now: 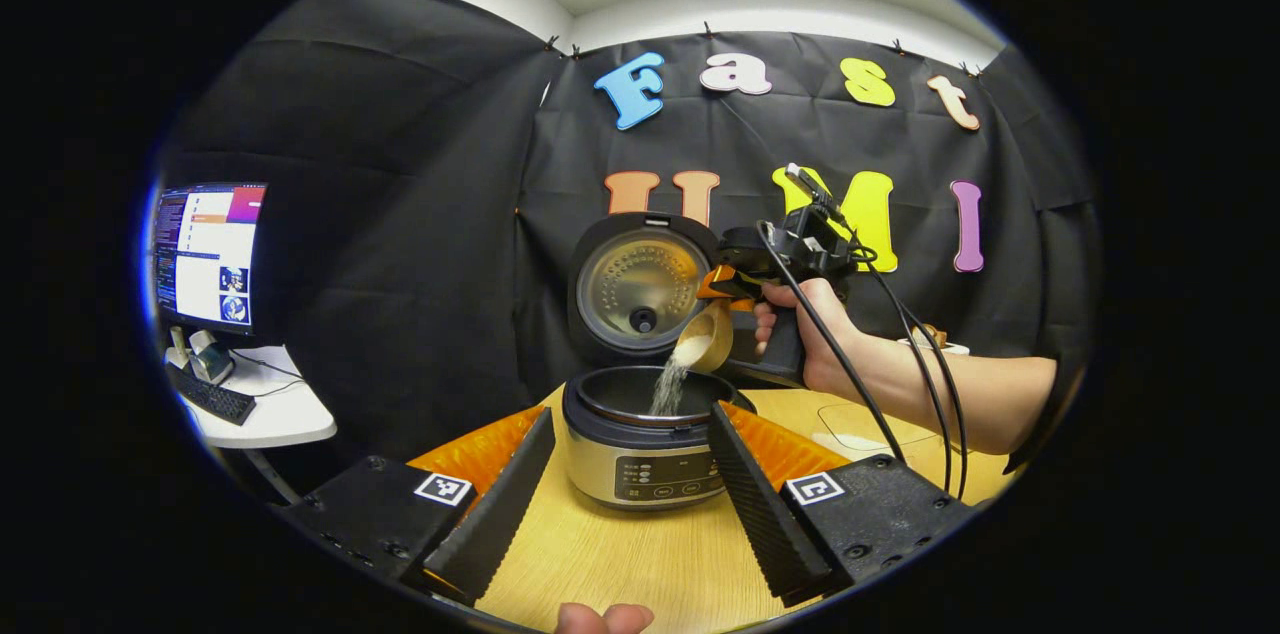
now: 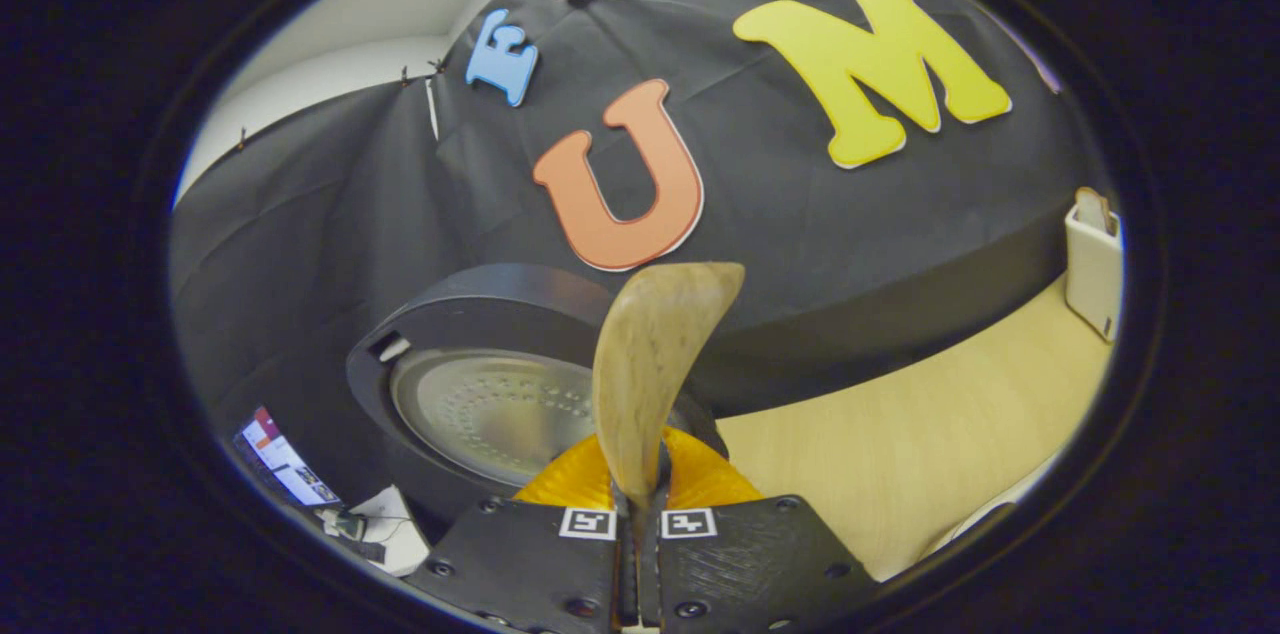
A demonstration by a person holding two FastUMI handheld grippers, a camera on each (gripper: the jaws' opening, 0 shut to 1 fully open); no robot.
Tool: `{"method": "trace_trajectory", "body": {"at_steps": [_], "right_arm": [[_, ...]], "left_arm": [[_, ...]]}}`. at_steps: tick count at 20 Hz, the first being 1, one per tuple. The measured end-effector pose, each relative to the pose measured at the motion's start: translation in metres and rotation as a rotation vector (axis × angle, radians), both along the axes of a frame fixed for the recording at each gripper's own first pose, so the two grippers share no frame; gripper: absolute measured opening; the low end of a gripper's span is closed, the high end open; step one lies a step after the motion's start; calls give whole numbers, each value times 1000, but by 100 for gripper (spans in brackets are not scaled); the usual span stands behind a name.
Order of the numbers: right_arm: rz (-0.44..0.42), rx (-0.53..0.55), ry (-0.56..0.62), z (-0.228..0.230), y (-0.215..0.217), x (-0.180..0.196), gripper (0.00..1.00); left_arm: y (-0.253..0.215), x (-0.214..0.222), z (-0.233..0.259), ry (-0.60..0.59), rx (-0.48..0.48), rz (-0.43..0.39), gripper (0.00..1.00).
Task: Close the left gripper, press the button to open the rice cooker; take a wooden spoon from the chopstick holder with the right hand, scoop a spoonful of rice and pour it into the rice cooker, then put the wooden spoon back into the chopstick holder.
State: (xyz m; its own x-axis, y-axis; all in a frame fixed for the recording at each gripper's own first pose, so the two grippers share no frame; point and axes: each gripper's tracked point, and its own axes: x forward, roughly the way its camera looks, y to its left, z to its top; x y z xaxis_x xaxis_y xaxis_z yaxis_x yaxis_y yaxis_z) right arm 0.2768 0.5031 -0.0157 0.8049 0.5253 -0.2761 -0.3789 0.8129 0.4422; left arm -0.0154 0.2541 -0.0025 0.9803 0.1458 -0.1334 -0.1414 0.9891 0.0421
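Nearest, the right gripper [image 2: 637, 524] is clenched on the handle of the wooden spoon [image 2: 655, 354]; the spoon looks light, stiff and smooth, so the handle seems the right place to grip. The left gripper [image 1: 630, 484] stands wide apart, grasping nothing. Beyond, rice [image 1: 668, 384] streams from the tilted bowl into the open rice cooker [image 1: 640, 444]. Farther off, the chopstick holder [image 2: 1092, 264] stands on the table [image 2: 930, 454]. No brand or label is legible.

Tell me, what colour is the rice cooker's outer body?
Silver-grey metal, with a dark control panel on its front. The rice cooker shows best in the left gripper view.
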Motion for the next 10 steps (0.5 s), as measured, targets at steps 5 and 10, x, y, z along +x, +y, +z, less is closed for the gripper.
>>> {"method": "trace_trajectory", "body": {"at_steps": [5, 10], "right_arm": [[17, -72, -84, 11, 11, -7, 4], [25, -132, -133, 11, 19, -8, 2]], "left_arm": [[2, -3, 3, -9, 1, 5, 98], [6, -5, 8, -22, 3, 11, 98]]}}
